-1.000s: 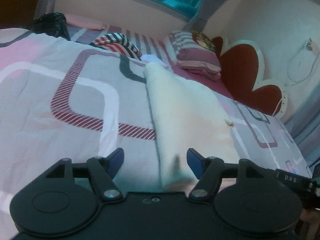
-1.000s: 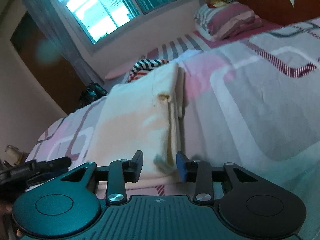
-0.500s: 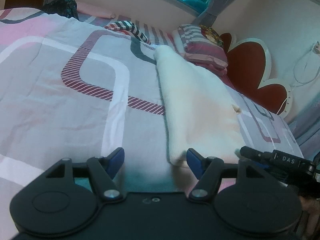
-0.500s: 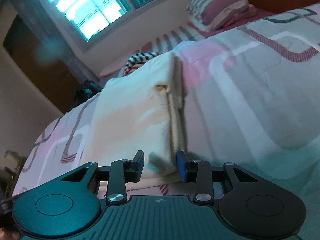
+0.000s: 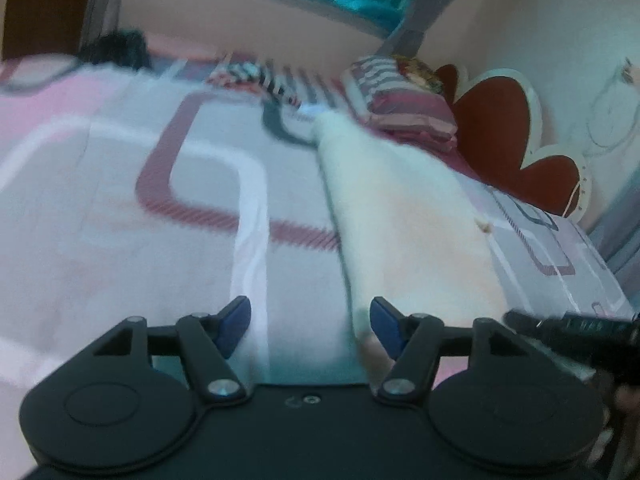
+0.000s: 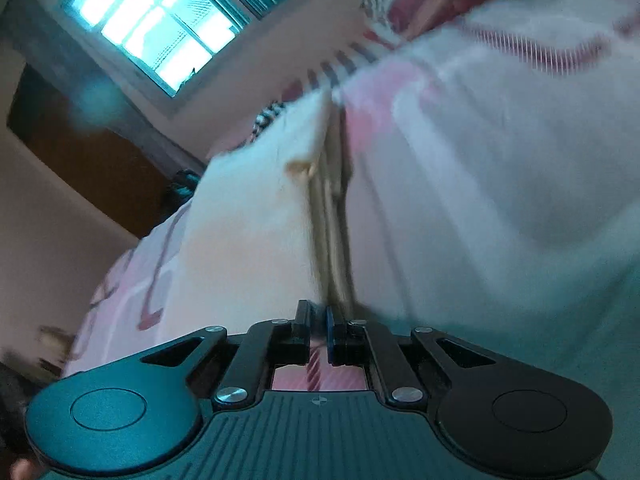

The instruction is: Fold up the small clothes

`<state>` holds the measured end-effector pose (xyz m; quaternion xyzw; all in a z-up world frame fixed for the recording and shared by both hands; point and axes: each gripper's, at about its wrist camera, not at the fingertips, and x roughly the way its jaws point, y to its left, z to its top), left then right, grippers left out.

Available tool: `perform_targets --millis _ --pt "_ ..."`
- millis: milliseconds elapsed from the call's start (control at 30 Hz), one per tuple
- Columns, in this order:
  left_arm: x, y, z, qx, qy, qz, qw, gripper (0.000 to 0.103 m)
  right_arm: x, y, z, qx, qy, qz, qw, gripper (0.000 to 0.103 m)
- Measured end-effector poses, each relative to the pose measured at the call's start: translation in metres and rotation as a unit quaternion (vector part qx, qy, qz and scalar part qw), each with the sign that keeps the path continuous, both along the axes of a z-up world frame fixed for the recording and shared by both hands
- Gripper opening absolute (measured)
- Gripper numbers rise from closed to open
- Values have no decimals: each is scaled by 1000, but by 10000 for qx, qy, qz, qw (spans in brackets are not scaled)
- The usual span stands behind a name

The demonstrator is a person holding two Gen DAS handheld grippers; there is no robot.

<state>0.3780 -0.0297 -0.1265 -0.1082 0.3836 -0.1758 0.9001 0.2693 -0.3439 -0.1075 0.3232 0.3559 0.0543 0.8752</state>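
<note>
A cream folded garment (image 5: 400, 220) lies lengthwise on the patterned bedspread (image 5: 120, 220). My left gripper (image 5: 310, 320) stands open, its jaws easing inward. The garment's near left corner lies between them, beside the right blue pad (image 5: 384, 324), unpinched. In the right wrist view the same garment (image 6: 248, 232) shows its layered right edge. My right gripper (image 6: 317, 320) is closing, its jaws almost together and pinching the garment's near right corner. The right gripper's black body (image 5: 568, 326) shows at the left view's right edge.
Striped pillows (image 5: 404, 100) and a red flower-shaped headboard (image 5: 504, 136) stand at the far right. A striped cloth (image 5: 248, 76) and a dark bag (image 5: 120, 48) lie at the bed's far side. A window (image 6: 152, 28) and a brown door (image 6: 92, 168) are behind.
The right gripper's jaws have closed from a wide gap to a pinch on the garment's near corner and dipped lower. The left gripper stays open at the other near corner.
</note>
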Motion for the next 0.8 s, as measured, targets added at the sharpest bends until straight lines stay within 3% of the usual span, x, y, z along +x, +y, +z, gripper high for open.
perform_targets --millis 33,67,100,233,367,400,467,567,633,700,767,800 --pt "5 -2 4 -28 -37 -33 10000 63 2 -1 10 -314 -144 -94 9994 31" --pt "13 -7 9 -69 -89 -73 9999 63 5 -4 22 -552 -432 -201 9973 43" --pt "21 -12 13 -61 -155 -109 9998 63 10 -8 29 -538 -670 -238 9960 43" --pt "68 -39 17 -53 -198 -215 9996 63 61 -16 37 -542 -712 -269 9956 43" --pt "103 -58 3 -53 110 -299 9995 62 108 -13 23 -355 -379 -61 9986 43" --pt "108 -61 -1 -39 171 -328 9993 62 116 -9 19 -386 -314 2 9988 43" --pt "111 -62 -8 81 182 -336 9992 63 125 -2 9 -337 -205 324 9987 7" --pt "109 -54 -15 185 185 -266 9993 71 121 12 17 -787 -682 819 9912 7" --pt "107 -50 -21 213 232 -298 9991 75 129 0 0 -948 -257 528 9938 7" --pt "103 -51 -15 324 143 -360 9987 65 129 -16 -12 -695 -200 434 9964 8" --pt "96 -54 -1 361 -134 -392 9985 55 122 -14 4 -1032 -349 374 9933 8" --pt "94 -55 5 337 -256 -400 9983 55 112 -9 18 -1336 -669 204 9886 9"
